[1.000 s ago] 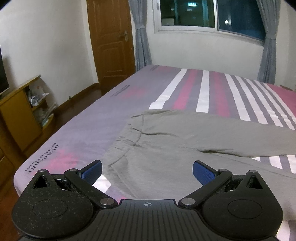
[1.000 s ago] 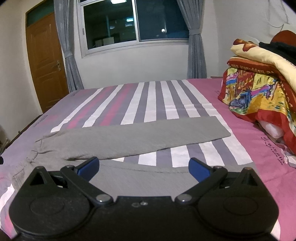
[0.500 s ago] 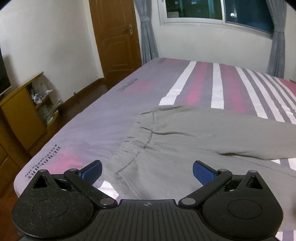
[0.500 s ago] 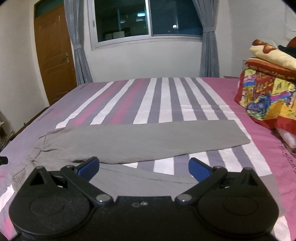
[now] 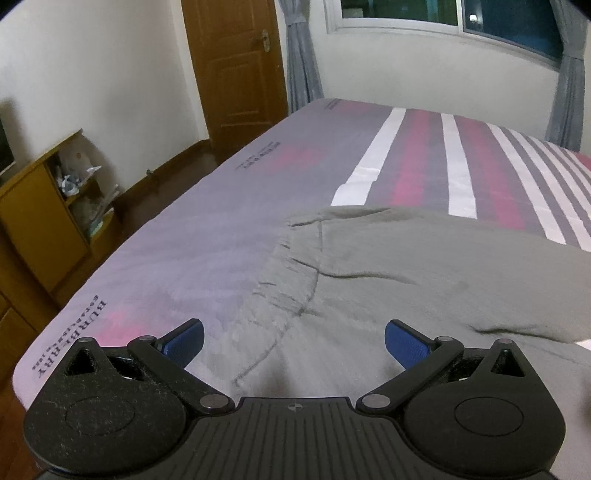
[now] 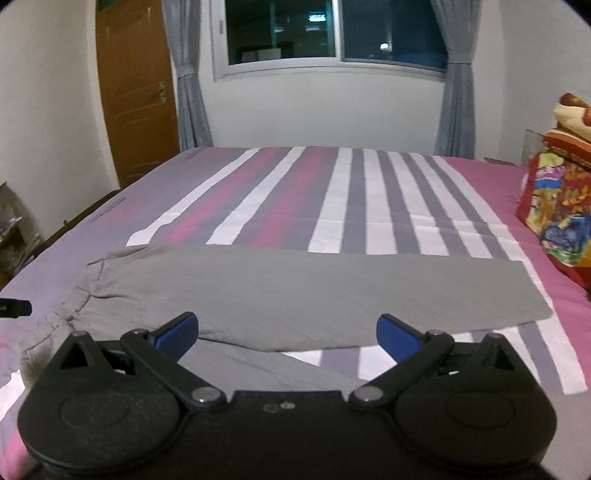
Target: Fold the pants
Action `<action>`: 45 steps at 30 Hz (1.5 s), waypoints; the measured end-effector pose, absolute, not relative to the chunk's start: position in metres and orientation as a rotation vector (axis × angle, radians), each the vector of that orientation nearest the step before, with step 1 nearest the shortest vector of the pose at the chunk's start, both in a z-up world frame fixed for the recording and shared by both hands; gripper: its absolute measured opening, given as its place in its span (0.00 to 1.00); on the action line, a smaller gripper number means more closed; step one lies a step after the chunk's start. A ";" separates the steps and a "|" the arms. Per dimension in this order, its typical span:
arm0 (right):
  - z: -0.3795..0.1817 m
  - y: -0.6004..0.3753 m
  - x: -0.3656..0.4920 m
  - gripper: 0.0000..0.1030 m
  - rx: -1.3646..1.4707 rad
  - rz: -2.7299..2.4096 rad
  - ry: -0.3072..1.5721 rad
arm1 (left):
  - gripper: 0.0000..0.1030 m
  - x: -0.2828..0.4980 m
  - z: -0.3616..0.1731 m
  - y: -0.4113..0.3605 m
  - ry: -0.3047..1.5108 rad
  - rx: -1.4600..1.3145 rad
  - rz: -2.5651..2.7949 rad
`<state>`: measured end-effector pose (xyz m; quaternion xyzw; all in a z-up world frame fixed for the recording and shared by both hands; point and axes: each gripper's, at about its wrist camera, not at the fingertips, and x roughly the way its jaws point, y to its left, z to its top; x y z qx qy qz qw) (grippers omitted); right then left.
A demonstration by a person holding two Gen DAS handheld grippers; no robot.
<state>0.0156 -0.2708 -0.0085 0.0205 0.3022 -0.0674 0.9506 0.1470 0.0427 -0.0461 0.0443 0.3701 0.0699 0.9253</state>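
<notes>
Grey pants (image 6: 303, 291) flat, near bed edge (image 5: 122, 258)

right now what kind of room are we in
Most likely a home bedroom: a wide bed with a striped sheet, a curtained window, a wooden door, and grey pants spread flat.

bed (image 6: 369, 192) is wearing a striped sheet, purple on the left edge, white/grey/magenta bands mid, pink toward the right; grey pants (image 6: 303, 295) are lying flat on it, waistband (image 5: 291, 280) sitting on the purple side, far leg stretching across the stripes, cuff ending at the pink; near leg is angling off below it; stack of colourful folded blankets (image 6: 557, 218) is sitting at the right edge, apart from the pants
</notes>
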 end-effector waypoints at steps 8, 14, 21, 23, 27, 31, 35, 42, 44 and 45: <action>-0.024 -0.256 0.057 1.00 0.003 -0.085 0.639 | 1.00 0.188 -0.064 0.051 0.791 0.087 0.155; -0.036 -0.253 0.088 1.00 -0.018 -0.028 0.624 | 1.00 0.220 -0.077 0.059 0.809 0.085 0.156; -0.057 -0.252 0.130 1.00 -0.027 0.041 0.649 | 1.00 0.266 -0.098 0.070 0.840 0.077 0.169; -0.064 -0.252 0.144 0.96 -0.042 0.059 0.655 | 1.00 0.282 -0.105 0.073 0.846 0.078 0.172; -0.077 -0.252 0.176 0.90 -0.071 0.094 0.674 | 1.00 0.313 -0.119 0.080 0.858 0.053 0.169; -0.091 -0.259 0.211 0.90 -0.066 0.131 0.702 | 1.00 0.346 -0.135 0.082 0.893 0.021 0.145; -0.103 -0.261 0.251 0.83 -0.101 0.161 0.742 | 1.00 0.371 -0.155 0.083 0.924 0.003 0.131; -0.120 -0.274 0.307 0.82 -0.138 0.223 0.806 | 0.79 0.389 -0.181 0.077 0.931 -0.058 0.029; -0.126 -0.278 0.320 0.82 -0.146 0.230 0.823 | 0.75 0.392 -0.183 0.073 0.925 -0.057 0.026; -0.129 -0.279 0.326 0.82 -0.154 0.226 0.832 | 0.70 0.392 -0.183 0.073 0.922 -0.065 0.024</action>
